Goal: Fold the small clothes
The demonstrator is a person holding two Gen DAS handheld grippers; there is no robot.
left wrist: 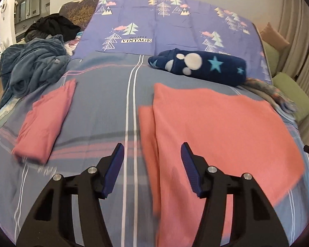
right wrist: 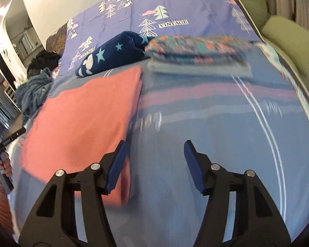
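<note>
Two grippers, both w/ jaws apart and nothing between the blue pads. Left gripper point(left wrist: 152, 152) hangs over the bed point(left wrist: 96, 111), its gap above the striped blue-grey sheet and the left edge of the pink garment point(left wrist: 216, 127). Right gripper point(right wrist: 155, 151) hangs over bare sheet just right of that garment's point(right wrist: 84, 119) near corner; its left finger overlaps the pink edge in view, contact can't be told. The garment lies spread flat on the bed, one narrow layer showing along its left side; edges blurred. Left of it, well apart, a smaller folded pink piece point(left wrist: 44, 121). Beyond the garment, a navy fleece roll w/ stars and white dots point(left wrist: 199, 65); right of that, a folded patterned stack point(right wrist: 197, 49). Far left, a heap of blue-grey blanket point(left wrist: 35, 65) w/ dark clothes point(left wrist: 53, 26) behind. Farthest, a purple cover w/ tree prints, "VINTAGE" point(left wrist: 136, 40). Green cushions point(right wrist: 286, 39) at bed's right side.
</note>
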